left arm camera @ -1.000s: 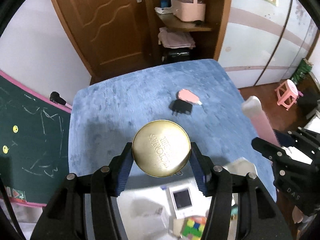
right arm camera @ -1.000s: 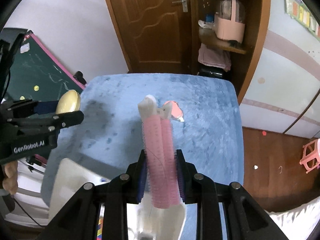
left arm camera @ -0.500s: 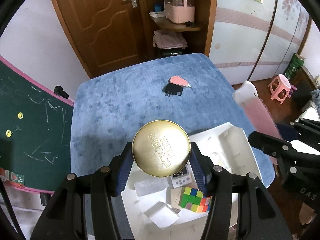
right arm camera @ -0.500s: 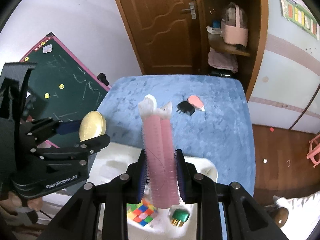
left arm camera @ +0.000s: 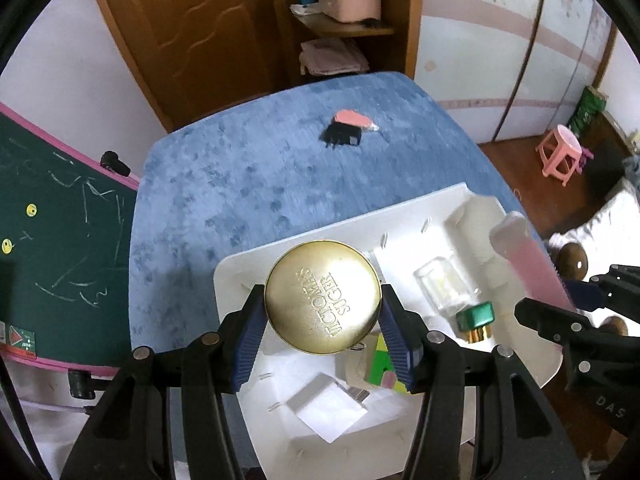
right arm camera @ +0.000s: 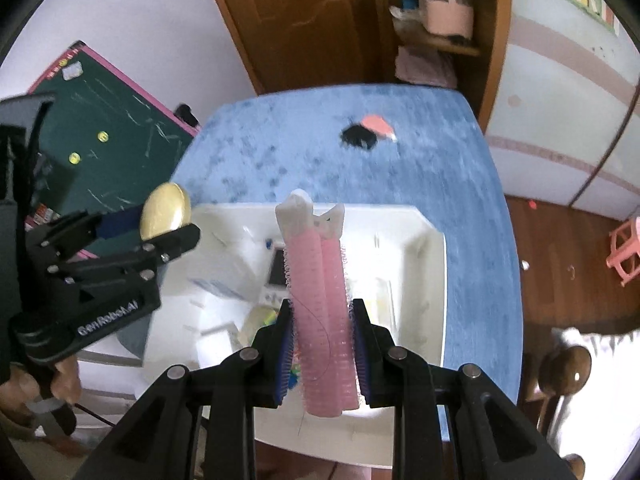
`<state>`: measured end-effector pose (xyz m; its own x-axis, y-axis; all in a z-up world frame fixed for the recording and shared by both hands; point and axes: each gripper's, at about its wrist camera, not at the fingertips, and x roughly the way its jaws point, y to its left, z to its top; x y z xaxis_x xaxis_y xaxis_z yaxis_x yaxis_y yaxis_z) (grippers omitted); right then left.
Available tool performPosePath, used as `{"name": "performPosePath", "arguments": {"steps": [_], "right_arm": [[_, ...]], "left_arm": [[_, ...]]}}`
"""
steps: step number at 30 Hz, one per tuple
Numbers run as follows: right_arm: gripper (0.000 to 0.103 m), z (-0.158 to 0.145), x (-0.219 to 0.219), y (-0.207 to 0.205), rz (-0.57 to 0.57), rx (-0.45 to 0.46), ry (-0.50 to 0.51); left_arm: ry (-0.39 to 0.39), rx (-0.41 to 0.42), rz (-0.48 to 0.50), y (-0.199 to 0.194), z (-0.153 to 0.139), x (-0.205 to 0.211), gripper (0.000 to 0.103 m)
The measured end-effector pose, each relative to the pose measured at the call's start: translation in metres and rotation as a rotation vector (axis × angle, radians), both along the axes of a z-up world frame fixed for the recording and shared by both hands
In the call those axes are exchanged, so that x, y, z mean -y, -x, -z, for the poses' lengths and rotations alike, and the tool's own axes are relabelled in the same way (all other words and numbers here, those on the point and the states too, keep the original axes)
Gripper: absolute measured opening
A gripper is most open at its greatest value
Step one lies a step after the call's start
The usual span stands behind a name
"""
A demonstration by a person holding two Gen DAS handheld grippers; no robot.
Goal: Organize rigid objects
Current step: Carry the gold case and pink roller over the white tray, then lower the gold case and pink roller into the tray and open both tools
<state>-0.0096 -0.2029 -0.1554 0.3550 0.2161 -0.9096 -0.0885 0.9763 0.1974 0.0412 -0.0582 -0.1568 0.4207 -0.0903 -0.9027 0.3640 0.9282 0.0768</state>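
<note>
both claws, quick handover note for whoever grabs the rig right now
Left claw: shut on the gold round tin, held above the white tray.
Right claw: shut on the pink hair rollers, also over the tray.
In the tray: colour cube, green plug, clear jar, white box.
Left: release tin and rollers into the tray, then fetch the black adapter and pink item from the blue table.

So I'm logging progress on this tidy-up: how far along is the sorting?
Partly done. Several items already lie in the white tray, including a green block. In hand: the left claw grips a gold tin, the right claw pink hair rollers, both over the tray. Left: a black adapter and pink item on the blue table.
</note>
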Motion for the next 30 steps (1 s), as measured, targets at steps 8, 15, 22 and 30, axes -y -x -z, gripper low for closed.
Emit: {"name": "performPosePath", "arguments": {"steps": [8,15,22,30], "right_arm": [[0.026,0.032,-0.004,0.011,0.035,-0.079,0.041],[0.027,0.058,-0.009,0.014,0.065,-0.140,0.059],[0.027,0.070,-0.015,0.017,0.069,-0.172,0.075],[0.030,0.072,-0.021,0.018,0.061,-0.174,0.096]], "left_arm": [[-0.050,-0.047,0.066,0.010,0.029,0.005,0.059],[-0.085,-0.060,0.110,0.018,0.045,0.008,0.059],[-0.105,-0.071,0.124,0.020,0.049,0.004,0.059],[-0.120,-0.084,0.145,0.024,0.047,0.002,0.078]]}}
